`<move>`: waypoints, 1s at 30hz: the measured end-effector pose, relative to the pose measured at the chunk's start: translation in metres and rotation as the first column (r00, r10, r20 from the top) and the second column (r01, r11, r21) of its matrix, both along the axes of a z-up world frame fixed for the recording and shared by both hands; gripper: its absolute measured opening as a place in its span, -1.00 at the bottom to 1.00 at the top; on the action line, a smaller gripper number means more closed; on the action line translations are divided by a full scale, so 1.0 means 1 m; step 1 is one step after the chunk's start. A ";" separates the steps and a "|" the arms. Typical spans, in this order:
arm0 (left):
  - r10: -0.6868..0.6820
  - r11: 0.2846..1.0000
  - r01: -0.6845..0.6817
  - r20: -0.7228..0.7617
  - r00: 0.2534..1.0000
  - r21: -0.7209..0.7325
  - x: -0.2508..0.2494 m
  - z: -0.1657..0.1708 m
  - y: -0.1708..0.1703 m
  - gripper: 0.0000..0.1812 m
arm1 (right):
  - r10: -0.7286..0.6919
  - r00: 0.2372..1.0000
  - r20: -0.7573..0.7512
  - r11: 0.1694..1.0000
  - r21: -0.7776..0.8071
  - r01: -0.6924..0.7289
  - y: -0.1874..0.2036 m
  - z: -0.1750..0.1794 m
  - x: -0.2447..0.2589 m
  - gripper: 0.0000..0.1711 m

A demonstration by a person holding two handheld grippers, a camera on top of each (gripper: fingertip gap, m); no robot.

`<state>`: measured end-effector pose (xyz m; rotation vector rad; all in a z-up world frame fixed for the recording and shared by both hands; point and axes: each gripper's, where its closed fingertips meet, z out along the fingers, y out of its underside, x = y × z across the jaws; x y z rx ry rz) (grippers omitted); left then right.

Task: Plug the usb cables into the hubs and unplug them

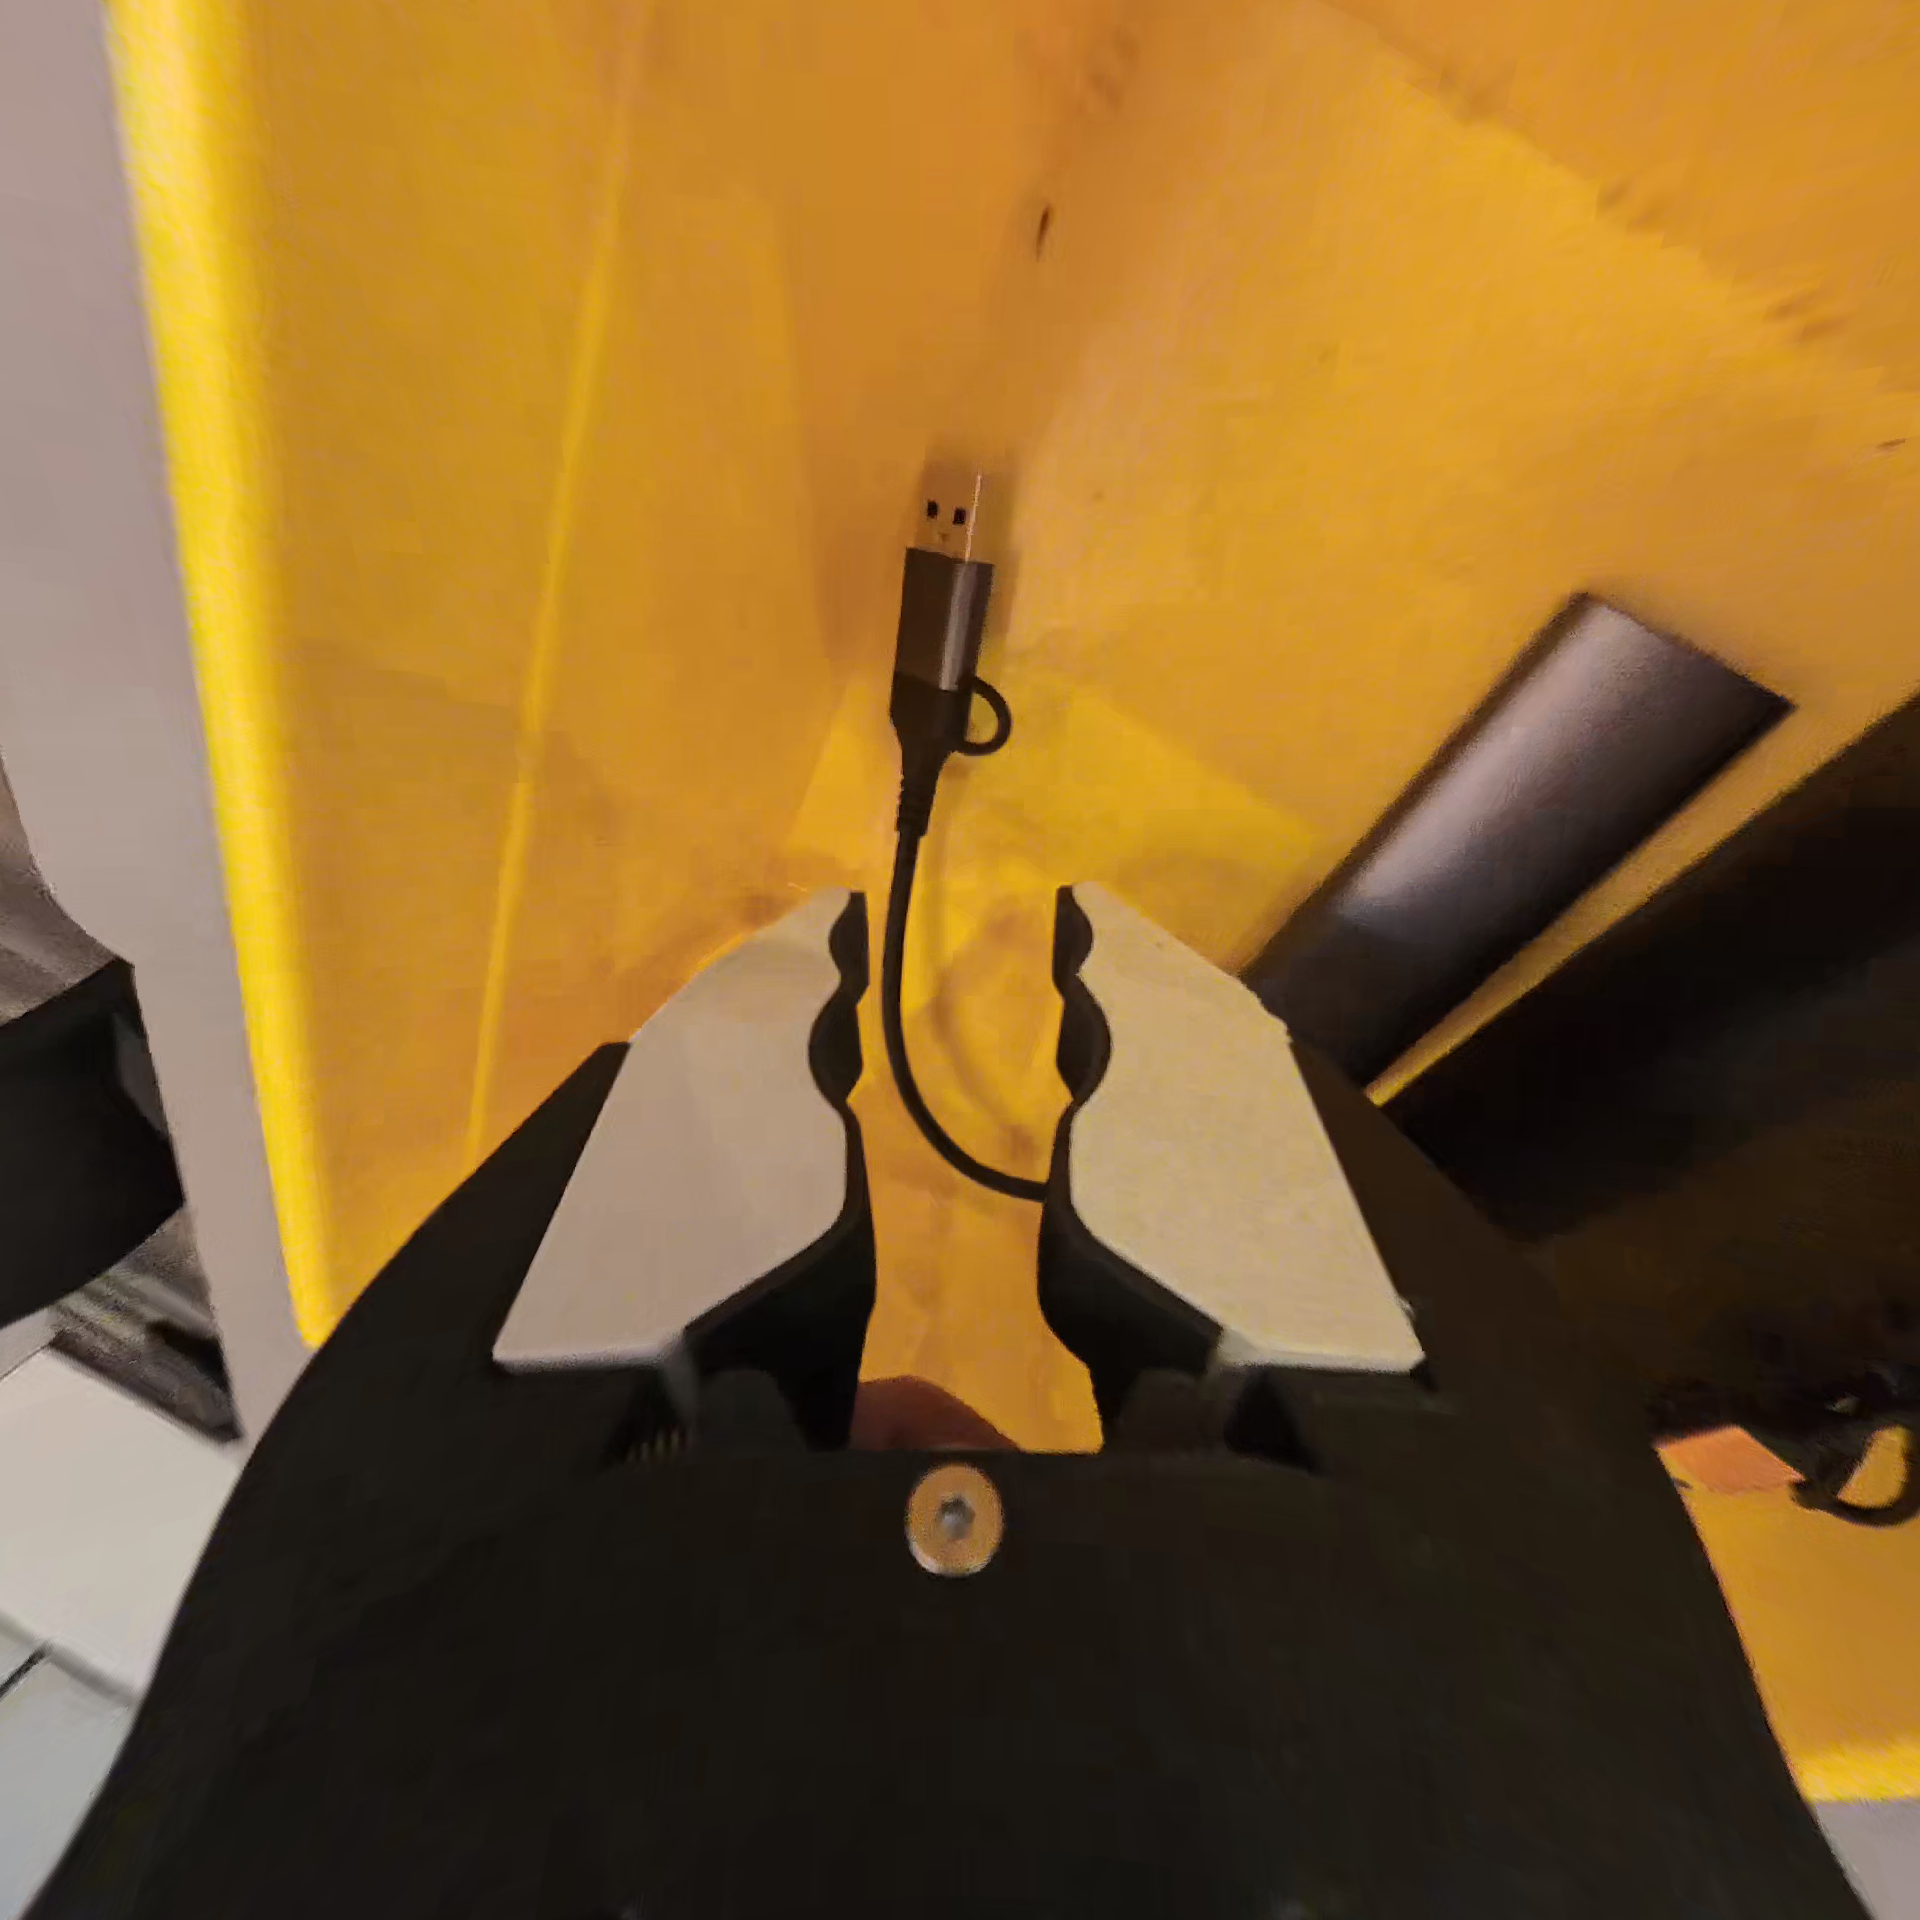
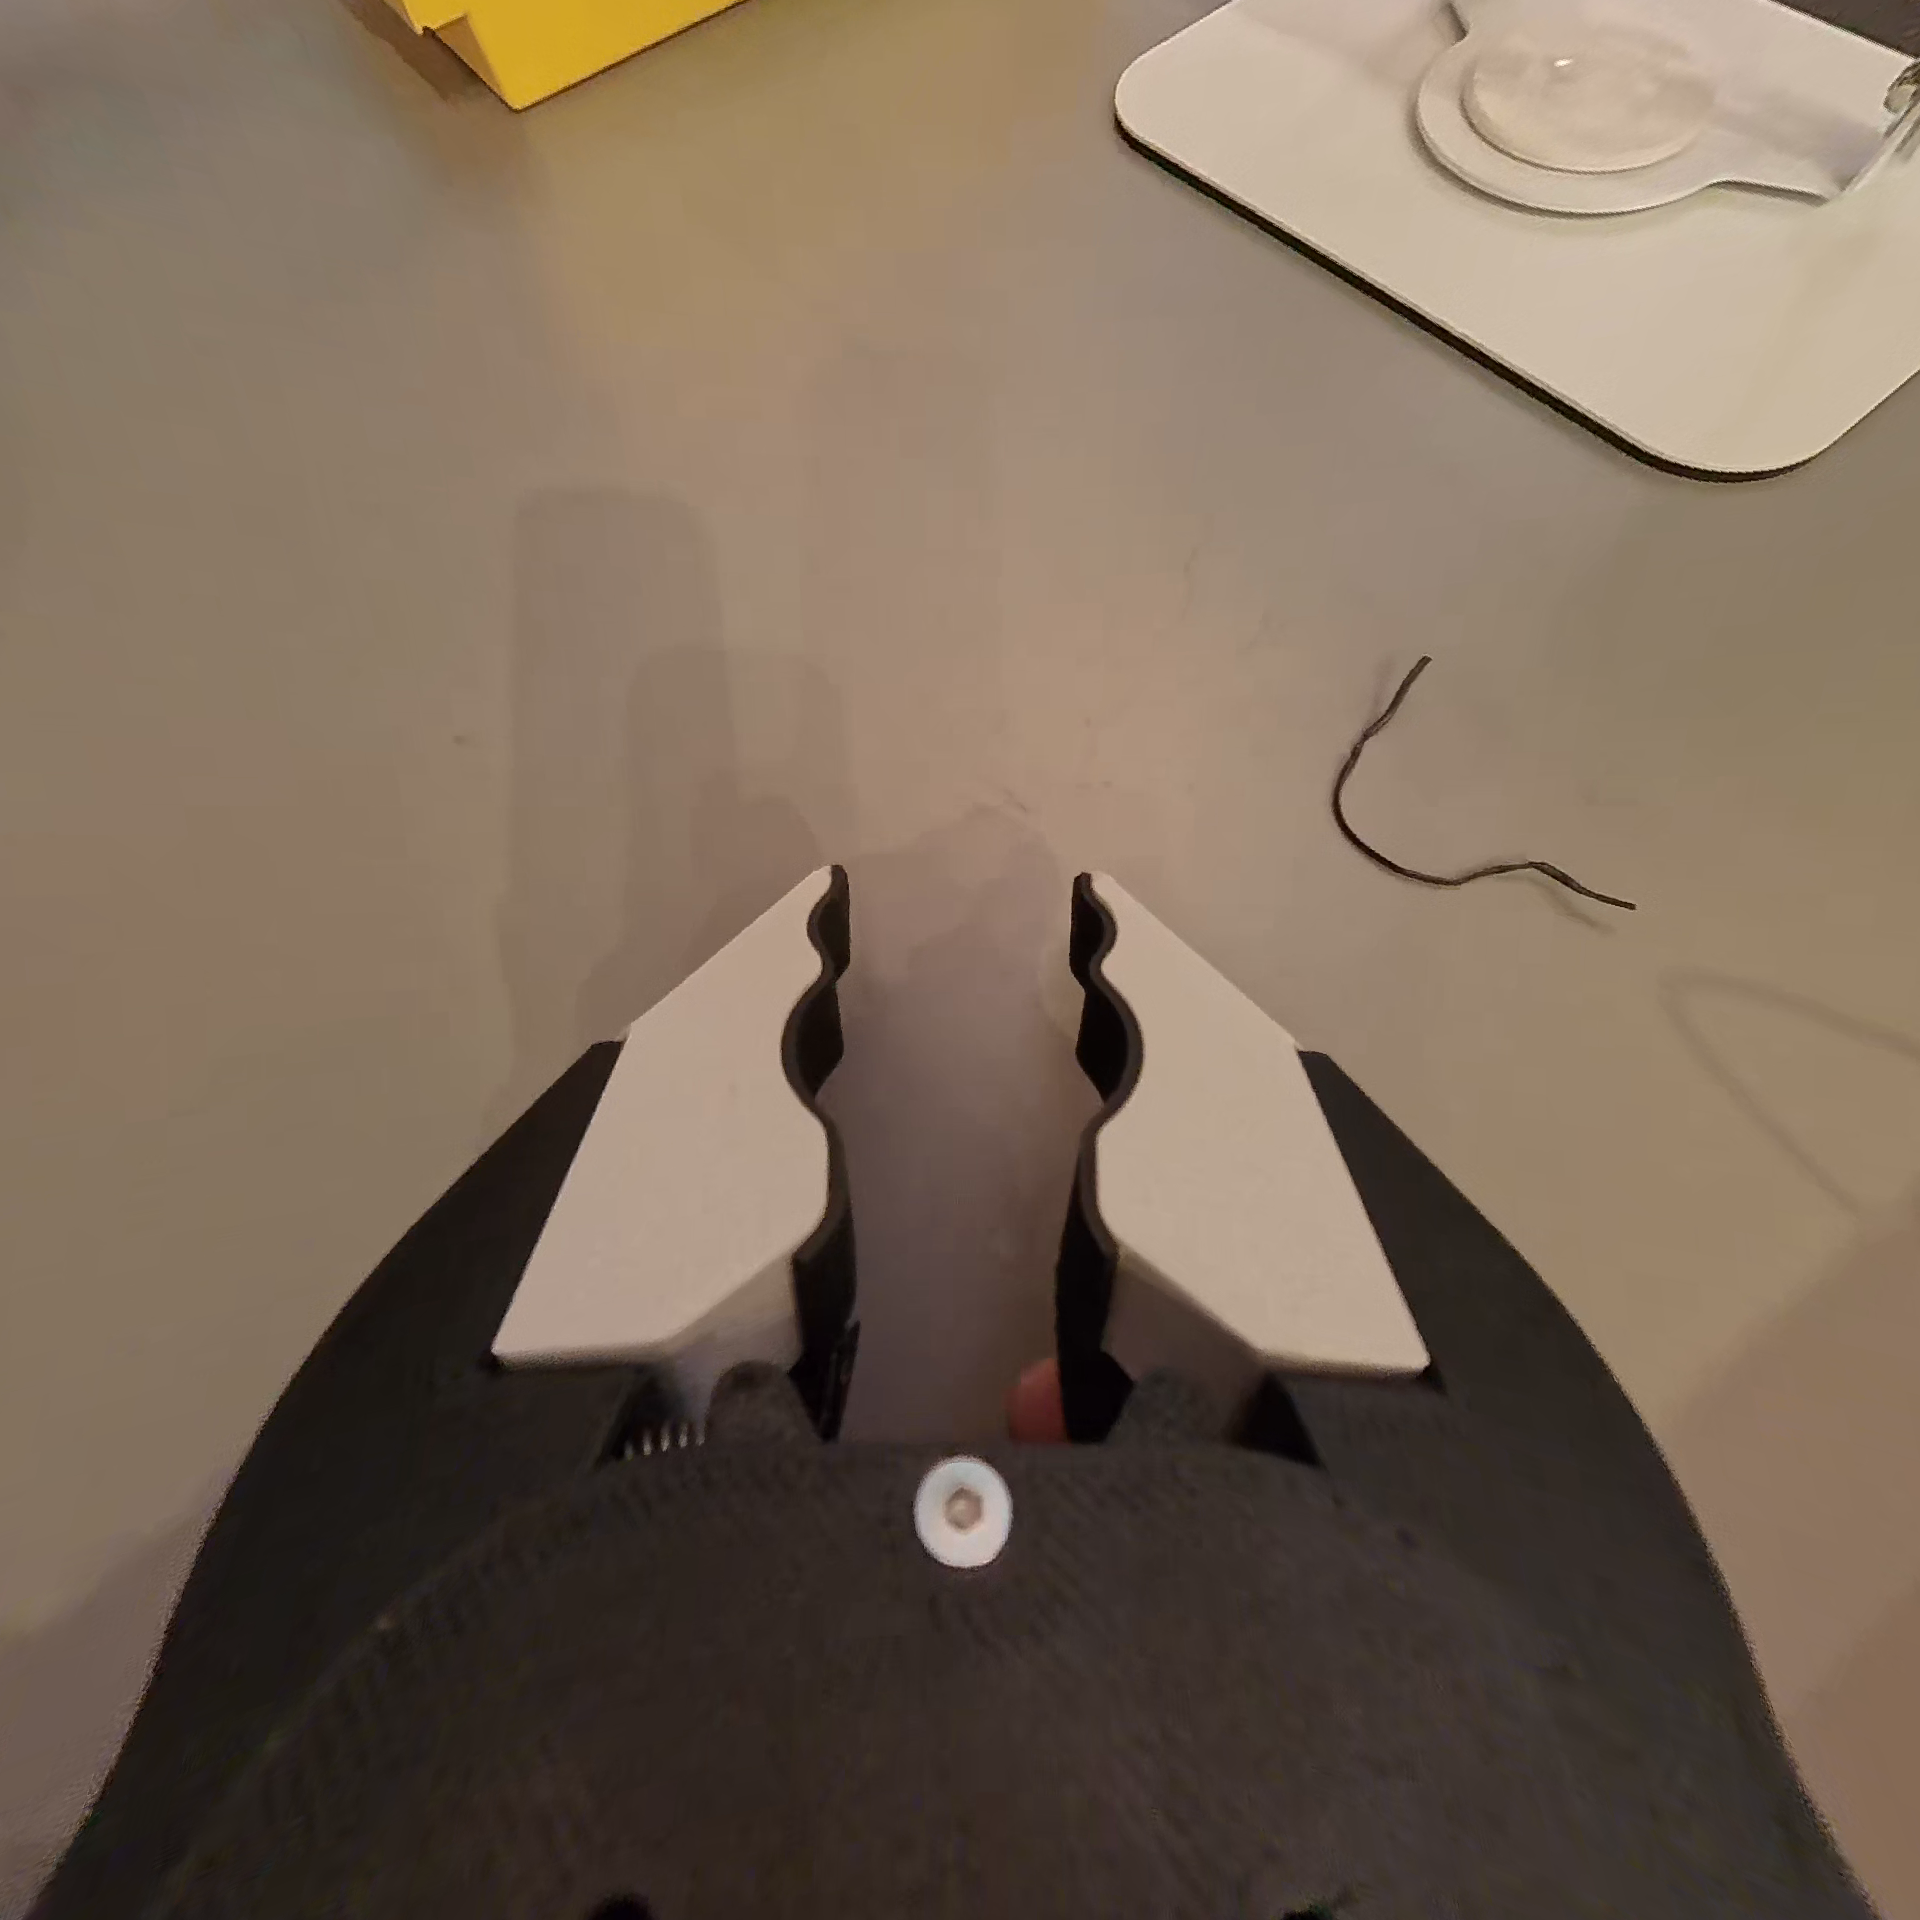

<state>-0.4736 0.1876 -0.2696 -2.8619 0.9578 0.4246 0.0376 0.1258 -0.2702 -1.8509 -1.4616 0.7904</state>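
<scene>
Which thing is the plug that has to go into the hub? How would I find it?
Look at the big yellow surface in the left wrist view. Ahead of the open left gripper lies a thin black cable; follow it to the USB plug. It alone has a shiny metal tip, unlike the flat dark hub beside it.

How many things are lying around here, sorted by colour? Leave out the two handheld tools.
Yellow: 1, the yellow surface
Dark grey or black: 3, the USB cable, the flat dark hub, the loose thread
White: 1, the white mat
Clear: 1, the glass piece on it
Total: 6
</scene>
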 end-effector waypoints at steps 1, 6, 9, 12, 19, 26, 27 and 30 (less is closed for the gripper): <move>-0.012 1.000 0.012 -0.036 0.999 -0.018 -0.005 -0.004 0.002 -0.63 | 0.004 1.000 0.005 1.000 0.003 -0.004 0.000 -0.001 0.000 -0.53; -0.019 0.994 0.013 -0.064 0.998 -0.105 -0.011 -0.016 0.001 -0.92 | 0.013 1.000 0.008 1.000 0.007 -0.013 -0.001 -0.001 0.000 -0.56; -0.040 0.992 0.028 -0.100 0.994 -0.120 -0.013 -0.017 0.000 -0.96 | 0.016 1.000 -0.002 1.000 -0.004 -0.016 -0.002 0.000 -0.001 -0.57; -0.057 0.993 0.041 -0.138 0.989 -0.114 -0.017 -0.015 -0.001 -0.96 | 0.017 1.000 -0.009 1.000 -0.007 -0.017 -0.001 0.001 -0.001 -0.57; -0.018 0.992 0.028 -0.084 0.996 0.120 -0.004 0.044 -0.001 -0.96 | 0.023 1.000 -0.018 1.000 0.000 -0.023 -0.002 0.003 -0.001 -0.58; -0.003 0.891 0.054 -0.115 0.993 0.450 0.014 0.158 -0.015 -0.97 | 0.028 0.999 -0.024 1.000 0.010 -0.028 -0.003 0.004 -0.001 -0.58; -0.004 0.869 0.065 -0.124 0.992 0.491 0.019 0.174 -0.018 -0.96 | 0.029 0.999 -0.024 1.000 0.013 -0.028 -0.003 0.004 -0.001 -0.58; -0.011 0.805 0.097 -0.150 0.989 0.586 0.034 0.216 -0.023 -0.97 | 0.030 0.999 -0.023 0.999 0.017 -0.029 -0.003 0.004 -0.001 -0.58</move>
